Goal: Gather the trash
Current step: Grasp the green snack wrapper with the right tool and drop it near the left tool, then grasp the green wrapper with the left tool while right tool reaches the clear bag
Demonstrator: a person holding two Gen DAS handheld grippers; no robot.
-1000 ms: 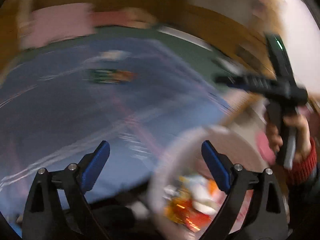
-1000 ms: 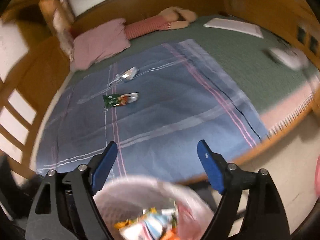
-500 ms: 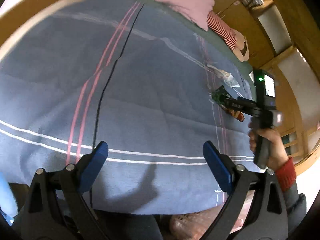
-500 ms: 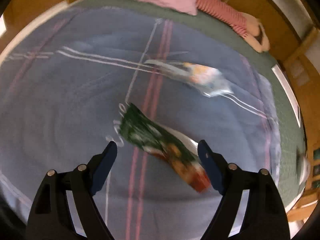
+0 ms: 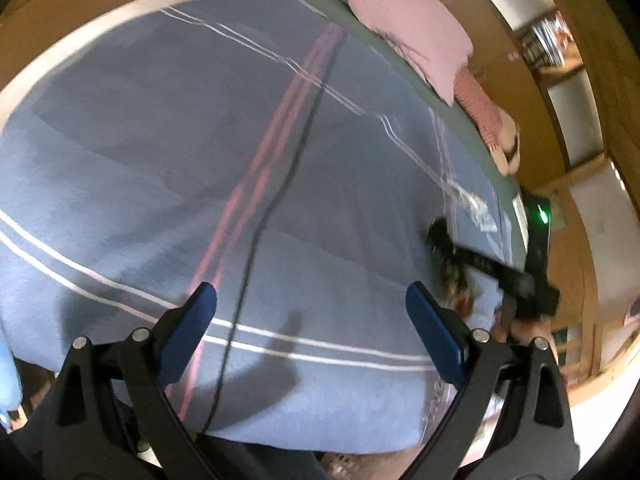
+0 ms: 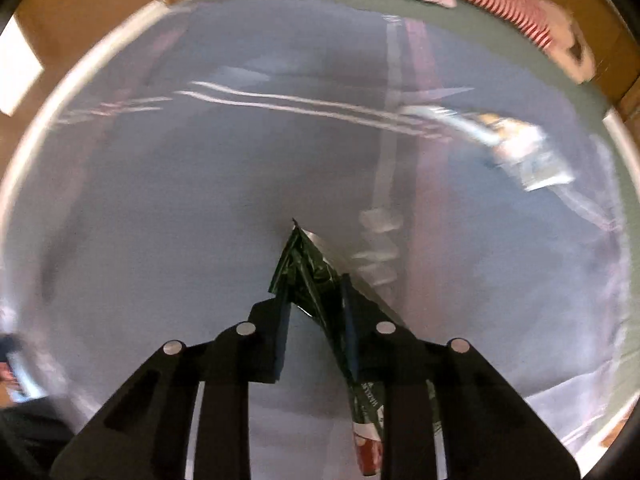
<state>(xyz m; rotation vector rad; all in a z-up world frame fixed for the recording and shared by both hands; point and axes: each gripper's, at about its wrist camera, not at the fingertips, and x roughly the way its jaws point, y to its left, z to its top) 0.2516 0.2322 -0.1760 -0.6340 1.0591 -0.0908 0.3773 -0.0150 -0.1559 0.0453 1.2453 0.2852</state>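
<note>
A green snack wrapper (image 6: 300, 264) lies on the blue striped blanket (image 6: 160, 220), crumpled up into a tent between the fingers of my right gripper (image 6: 314, 292). Its jaws are closing, and the pads pinch the foil from both sides. In the left wrist view the right gripper (image 5: 440, 236) points down at the blanket's right side, with the wrapper (image 5: 456, 284) a blur under it. A second, silvery wrapper (image 6: 516, 148) lies farther off to the right, also seen as a silvery wrapper (image 5: 476, 208). My left gripper (image 5: 311, 296) hangs open over bare blanket.
A pink pillow (image 5: 412, 20) and a red-striped soft toy (image 5: 480, 108) lie at the bed's far end on a green sheet (image 6: 480, 52). Wooden walls surround the bed. A person's hand (image 5: 520, 332) holds the right gripper. A pinkish patterned rim (image 5: 340, 466) shows at the bottom edge.
Both grippers swung away from the trash bin to the bed. The right gripper came down over the green wrapper and its jaws closed from wide apart onto it.
</note>
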